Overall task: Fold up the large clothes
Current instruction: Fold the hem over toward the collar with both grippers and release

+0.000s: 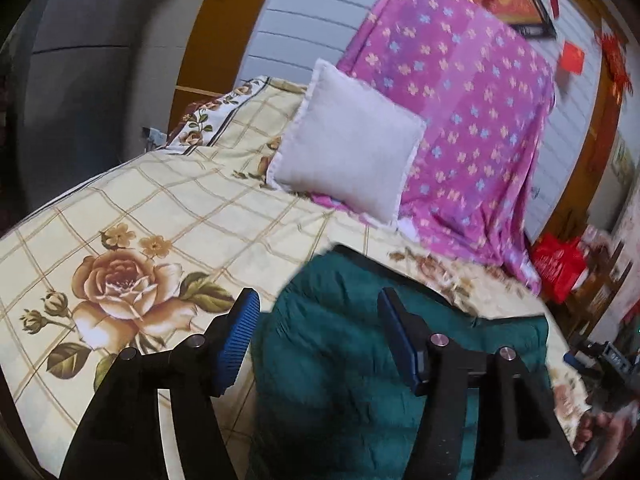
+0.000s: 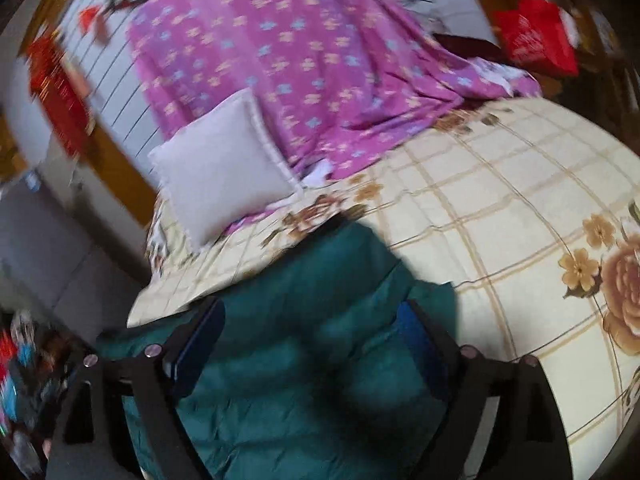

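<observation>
Left wrist view opens on the big cream bedspread with its grid lines and printed roses (image 1: 132, 216), stretching ahead of and to the left of the left gripper (image 1: 318, 312). Beyond it, propped upright past the fingertips, hangs the purple floral sheet (image 1: 452, 92), and the pale square cushion (image 1: 344, 140) leans against its foot.

Closer in, the dark teal quilted garment (image 1: 340, 360) lies bunched directly under and between the left gripper's blue pads, jaws spread wide, holding nothing. From the right wrist, the same teal garment (image 2: 304, 360) runs beneath the right gripper (image 2: 312, 320), also wide open and empty; its near-left part seems to hang over the bed's edge.

The risk here: puffy, slippery-looking fabric. A shallow pinch could catch only one layer, and the fold would come out skewed. And that overhanging part could drag the whole piece off the bed if lifted unevenly. Both views are blurred.
</observation>
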Motion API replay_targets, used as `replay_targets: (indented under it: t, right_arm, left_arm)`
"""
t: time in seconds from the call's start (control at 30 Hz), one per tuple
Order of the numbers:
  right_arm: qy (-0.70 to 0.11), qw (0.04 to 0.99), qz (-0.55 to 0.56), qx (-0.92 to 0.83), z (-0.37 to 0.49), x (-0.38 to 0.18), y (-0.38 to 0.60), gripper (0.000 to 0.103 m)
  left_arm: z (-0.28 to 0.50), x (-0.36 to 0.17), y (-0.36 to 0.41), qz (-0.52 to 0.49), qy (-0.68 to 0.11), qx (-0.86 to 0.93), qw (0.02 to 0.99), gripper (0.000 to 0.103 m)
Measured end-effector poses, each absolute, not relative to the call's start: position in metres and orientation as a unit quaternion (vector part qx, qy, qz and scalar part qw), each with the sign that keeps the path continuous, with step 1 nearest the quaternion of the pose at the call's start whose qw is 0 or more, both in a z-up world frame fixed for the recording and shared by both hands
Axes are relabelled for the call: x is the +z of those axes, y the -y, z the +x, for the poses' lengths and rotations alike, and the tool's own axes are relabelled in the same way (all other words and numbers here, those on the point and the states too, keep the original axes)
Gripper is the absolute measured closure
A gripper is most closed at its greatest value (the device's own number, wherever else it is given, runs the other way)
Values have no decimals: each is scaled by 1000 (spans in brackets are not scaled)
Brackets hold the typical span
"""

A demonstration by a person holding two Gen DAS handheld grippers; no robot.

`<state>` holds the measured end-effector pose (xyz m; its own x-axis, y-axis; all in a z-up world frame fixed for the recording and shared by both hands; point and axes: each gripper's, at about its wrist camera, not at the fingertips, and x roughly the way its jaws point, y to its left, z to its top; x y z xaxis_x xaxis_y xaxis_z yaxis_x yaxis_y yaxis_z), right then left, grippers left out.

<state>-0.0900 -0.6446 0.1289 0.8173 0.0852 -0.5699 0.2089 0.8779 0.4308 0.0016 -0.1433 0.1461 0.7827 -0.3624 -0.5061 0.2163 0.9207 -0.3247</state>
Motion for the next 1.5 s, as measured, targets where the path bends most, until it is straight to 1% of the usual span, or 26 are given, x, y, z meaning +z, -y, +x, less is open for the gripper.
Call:
replay_targets:
  t: [0.07, 0.17, 0.3, 0.37, 0.43, 0.57, 0.67, 0.8, 0.87, 1.03, 1.17, 1.27, 1.5]
  right_arm:
    - [-337, 921, 191, -30, -74, 125, 620, 12]
    - [-365, 922, 125, -28, -52, 114, 590, 12]
    - [-402, 911, 68, -59, -16, 93, 571, 12]
    - [-424, 901, 56, -80, 0, 77, 572, 12]
    - [-439, 892, 67, -89, 11, 63, 578, 11]
    - [-441, 888, 86, -98, 19, 50, 586, 9]
    - [-439, 890, 84, -93, 10, 59, 584, 10]
    - [-400, 906, 121, -65, -22, 83, 595, 9]
    - [-390, 910, 120, -71, -32, 88, 603, 9]
    - [-416, 896, 121, -102, -26, 62, 626, 9]
    - [-411, 897, 115, -114, -19, 48, 627, 4]
    - [-413, 897, 101, -118, -18, 47, 622, 3]
    - [-403, 900, 122, -110, -31, 61, 624, 3]
  left_arm:
    - [4, 137, 163, -98, -308, -145, 935, 61]
    - [16, 114, 196, -42, -346, -127, 929, 61]
    - [33, 82, 218, 2, -392, -88, 916, 61]
    - [41, 73, 221, 6, -397, -81, 914, 58]
    - [46, 70, 223, 7, -403, -81, 911, 56]
    - [53, 69, 227, 11, -411, -76, 908, 56]
    - [51, 69, 229, 20, -409, -74, 909, 56]
    - [52, 69, 228, 18, -407, -74, 910, 56]
    - [51, 69, 228, 21, -406, -72, 911, 56]
    - [52, 67, 232, 25, -400, -71, 913, 56]
    - [53, 66, 233, 25, -399, -70, 914, 55]
    - [53, 66, 234, 24, -397, -71, 915, 55]
    - [53, 66, 235, 23, -398, -71, 914, 55]
